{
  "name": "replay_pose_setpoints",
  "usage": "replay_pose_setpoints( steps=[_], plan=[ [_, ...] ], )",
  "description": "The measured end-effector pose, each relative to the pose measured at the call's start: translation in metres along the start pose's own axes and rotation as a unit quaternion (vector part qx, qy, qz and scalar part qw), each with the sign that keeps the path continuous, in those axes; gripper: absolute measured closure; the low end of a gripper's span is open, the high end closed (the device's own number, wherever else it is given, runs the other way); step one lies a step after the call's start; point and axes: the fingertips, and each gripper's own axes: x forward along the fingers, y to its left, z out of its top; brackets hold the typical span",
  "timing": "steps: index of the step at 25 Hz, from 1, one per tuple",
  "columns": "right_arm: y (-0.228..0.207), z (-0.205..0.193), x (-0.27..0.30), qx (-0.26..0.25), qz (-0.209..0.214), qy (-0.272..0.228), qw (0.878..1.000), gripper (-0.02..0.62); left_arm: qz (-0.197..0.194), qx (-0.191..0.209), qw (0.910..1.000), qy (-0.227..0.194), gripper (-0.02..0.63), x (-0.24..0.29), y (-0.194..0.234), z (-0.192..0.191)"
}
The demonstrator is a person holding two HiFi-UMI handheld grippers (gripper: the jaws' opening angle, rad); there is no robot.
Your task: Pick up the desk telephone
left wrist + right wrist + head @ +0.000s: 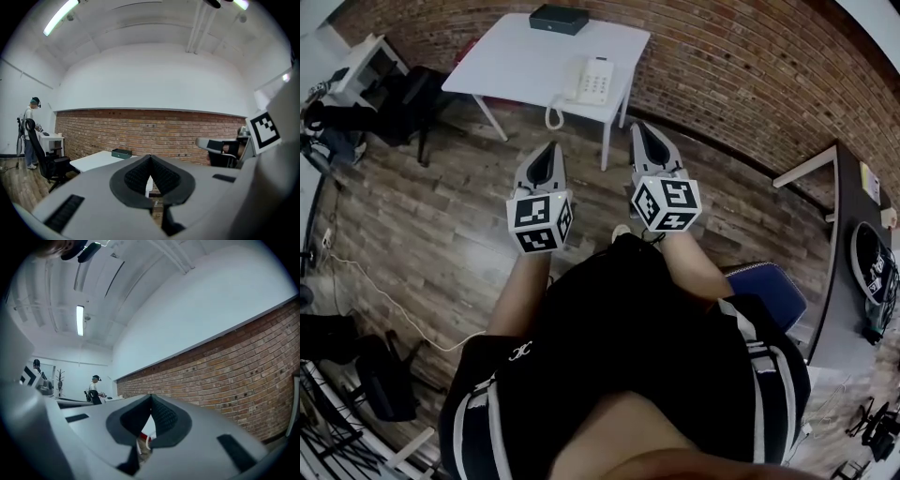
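Note:
A white desk telephone [592, 80] with a coiled cord hanging over the edge sits near the front right of a small white table [511, 58] ahead of me. My left gripper [546, 150] is held out over the wooden floor, well short of the table, jaws shut and empty. Beside it my right gripper [643, 128] also points toward the table, shut with nothing in it. In the left gripper view the table [96, 161] shows past the closed left gripper [150, 157]. The right gripper [151, 397] looks along the brick wall.
A dark green box [559, 18] lies at the table's far edge. A brick wall [741, 75] runs behind. Black office chair [408, 98] and another desk stand at left; a dark desk [853, 253] and blue chair [769, 286] at right. A person [30, 131] stands far left.

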Motion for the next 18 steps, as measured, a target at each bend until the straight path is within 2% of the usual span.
replay_pose_setpoints(
  steps=[7, 18],
  plan=[
    [-0.008, -0.012, 0.022, 0.004, 0.0, 0.003, 1.0, 0.597, -0.002, 0.006, 1.0, 0.001, 0.604, 0.023, 0.008, -0.003],
    [-0.052, -0.034, 0.103, 0.03, -0.013, 0.016, 0.999, 0.597, -0.004, 0.009, 0.9997, 0.021, 0.606, 0.11, 0.035, -0.008]
  ],
)
